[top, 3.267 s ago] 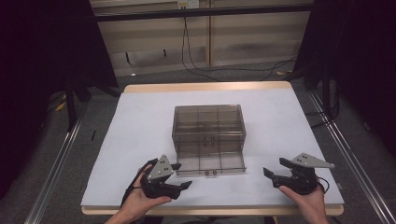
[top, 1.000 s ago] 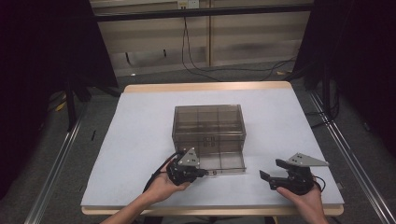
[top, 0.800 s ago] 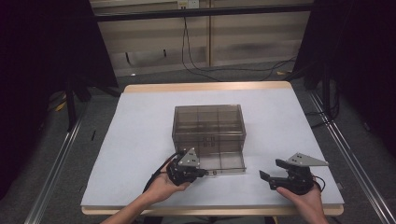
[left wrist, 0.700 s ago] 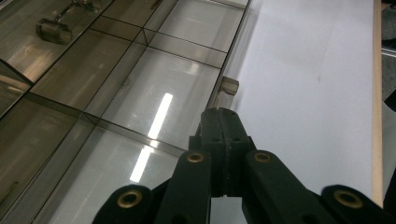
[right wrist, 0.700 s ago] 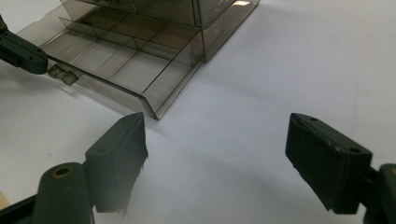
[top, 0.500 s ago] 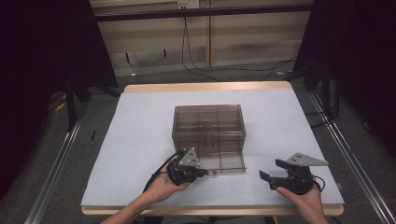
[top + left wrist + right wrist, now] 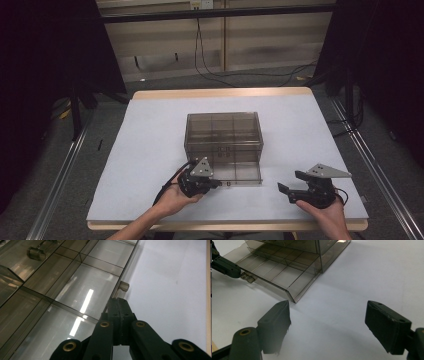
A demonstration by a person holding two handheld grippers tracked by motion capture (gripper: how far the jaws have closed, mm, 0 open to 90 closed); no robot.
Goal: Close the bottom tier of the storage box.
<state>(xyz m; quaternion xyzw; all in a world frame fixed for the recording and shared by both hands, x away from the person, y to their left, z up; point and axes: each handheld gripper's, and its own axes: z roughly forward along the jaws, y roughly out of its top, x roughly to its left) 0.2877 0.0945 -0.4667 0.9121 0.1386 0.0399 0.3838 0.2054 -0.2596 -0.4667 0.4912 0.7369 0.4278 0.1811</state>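
A smoky see-through compartment box (image 7: 223, 132) stands mid-table, its hinged front flap (image 7: 240, 172) lying flat toward me. My left gripper (image 7: 219, 184) is shut, its tips at the flap's front edge. In the left gripper view the closed jaws (image 7: 117, 301) meet just short of a small clear latch (image 7: 123, 286) on that edge; whether they pinch the rim I cannot tell. The right gripper view shows that gripper (image 7: 227, 266) beside the latch (image 7: 247, 277). My right gripper (image 7: 290, 182) rests open on the table right of the flap, nothing between its pads (image 7: 327, 322).
The white table top (image 7: 150, 150) has a wooden rim and bare room on both sides of the box. Metal rails (image 7: 60, 170) run along the floor left and right. Cables (image 7: 240, 75) lie on the floor behind the table.
Since the oldest frame my left gripper has moved right, from the bare table to the flap's front edge. Over the last second neither hand has shifted.
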